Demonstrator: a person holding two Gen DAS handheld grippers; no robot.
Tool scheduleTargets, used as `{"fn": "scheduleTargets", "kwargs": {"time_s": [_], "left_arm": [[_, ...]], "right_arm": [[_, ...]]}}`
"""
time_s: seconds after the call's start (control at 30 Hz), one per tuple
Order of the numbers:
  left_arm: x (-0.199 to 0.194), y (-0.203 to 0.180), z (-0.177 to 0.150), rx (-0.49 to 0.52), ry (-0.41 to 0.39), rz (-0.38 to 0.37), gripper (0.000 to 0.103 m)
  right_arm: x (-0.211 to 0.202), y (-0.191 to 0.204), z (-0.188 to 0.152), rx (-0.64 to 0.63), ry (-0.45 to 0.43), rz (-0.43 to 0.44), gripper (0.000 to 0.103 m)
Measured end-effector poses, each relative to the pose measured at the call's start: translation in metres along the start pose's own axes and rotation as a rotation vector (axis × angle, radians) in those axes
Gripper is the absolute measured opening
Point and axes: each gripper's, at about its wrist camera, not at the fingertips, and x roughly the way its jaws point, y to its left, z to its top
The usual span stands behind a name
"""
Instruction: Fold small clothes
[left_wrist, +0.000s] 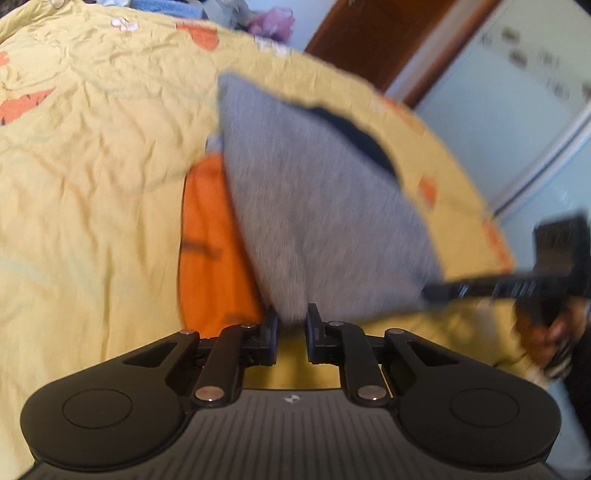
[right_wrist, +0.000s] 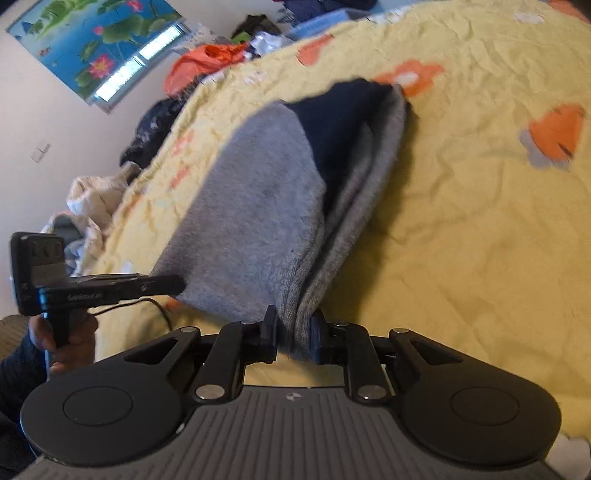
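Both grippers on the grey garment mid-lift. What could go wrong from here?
1. The left gripper pinches only a thin tip of the grey garment; it may slip free.
2. The right gripper clamps a bunched, layered edge, so the fold may come out uneven.
3. The garment hangs lifted above the yellow bedspread; its navy part may sag and crease.

garment (right_wrist: 258, 206) on the bedspread (right_wrist: 480, 221), right gripper (right_wrist: 294, 336) at its near edge

grey garment (right_wrist: 258, 206) with navy part, yellow orange-flowered bedspread (right_wrist: 480, 229).
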Motion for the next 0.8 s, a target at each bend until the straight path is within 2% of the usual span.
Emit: {"fn": "scheduleTargets", "kwargs": {"time_s": [0.03, 0.13, 0.2, 0.27, 0.3, 0.33, 0.37, 0.4, 0.43, 0.5, 0.57, 0.6, 0.63, 0.7, 0.73, 0.77, 0.8], "left_arm": [[0.0, 0.0, -0.004, 0.015, -0.024, 0.007, 0.013], [-0.01, 0.006, 0.0, 0.01, -0.026, 0.032, 0.013], [-0.031, 0.01, 0.007, 0.014, -0.082, 0.02, 0.016], [-0.05, 0.007, 0.017, 0.042, -0.162, 0.031, 0.031], [-0.057, 0.003, 0.022, 0.064, -0.211, 0.054, 0.052], [-0.062, -0.003, 0.028, 0.084, -0.28, 0.087, 0.077], [-0.064, -0.01, 0.033, 0.097, -0.363, 0.116, 0.085], [-0.063, -0.017, 0.036, 0.106, -0.433, 0.125, 0.088], [-0.055, -0.025, 0.044, 0.12, -0.469, 0.116, 0.088], [-0.028, -0.039, 0.057, 0.133, -0.456, 0.096, 0.088], [0.006, -0.055, 0.066, 0.18, -0.407, 0.089, 0.088], [0.025, -0.063, 0.069, 0.218, -0.367, 0.106, 0.088], [0.045, -0.068, 0.07, 0.254, -0.325, 0.141, 0.088], [0.078, -0.073, 0.07, 0.295, -0.265, 0.196, 0.088], [0.086, -0.077, 0.067, 0.34, -0.269, 0.21, 0.089], [0.096, -0.084, 0.063, 0.388, -0.258, 0.234, 0.091], [0.104, -0.091, 0.061, 0.434, -0.243, 0.267, 0.093]], "right_arm": [[0.002, -0.004, -0.002, 0.026, -0.002, 0.011, 0.022], [-0.003, -0.007, -0.002, 0.085, -0.034, 0.026, 0.042], [-0.019, -0.007, 0.003, 0.076, -0.114, 0.011, 0.067], [-0.035, -0.011, 0.015, 0.1, -0.217, 0.001, 0.07], [-0.04, -0.014, 0.022, 0.12, -0.271, -0.021, 0.07], [-0.042, -0.015, 0.031, 0.133, -0.316, -0.045, 0.071], [-0.041, -0.015, 0.04, 0.142, -0.354, -0.069, 0.072], [-0.037, -0.014, 0.05, 0.148, -0.38, -0.079, 0.072], [-0.029, -0.013, 0.061, 0.148, -0.395, -0.068, 0.072], [-0.01, -0.008, 0.081, 0.154, -0.409, -0.032, 0.072], [0.018, -0.003, 0.105, 0.151, -0.373, 0.02, 0.073], [0.032, 0.001, 0.115, 0.145, -0.354, 0.019, 0.076], [0.046, 0.006, 0.122, 0.123, -0.337, -0.009, 0.078], [0.071, 0.01, 0.131, 0.069, -0.308, -0.122, 0.079], [0.08, 0.012, 0.133, 0.024, -0.297, -0.189, 0.077], [0.086, 0.014, 0.132, -0.031, -0.31, -0.232, 0.069], [0.09, 0.014, 0.131, -0.064, -0.31, -0.244, 0.069]]}}
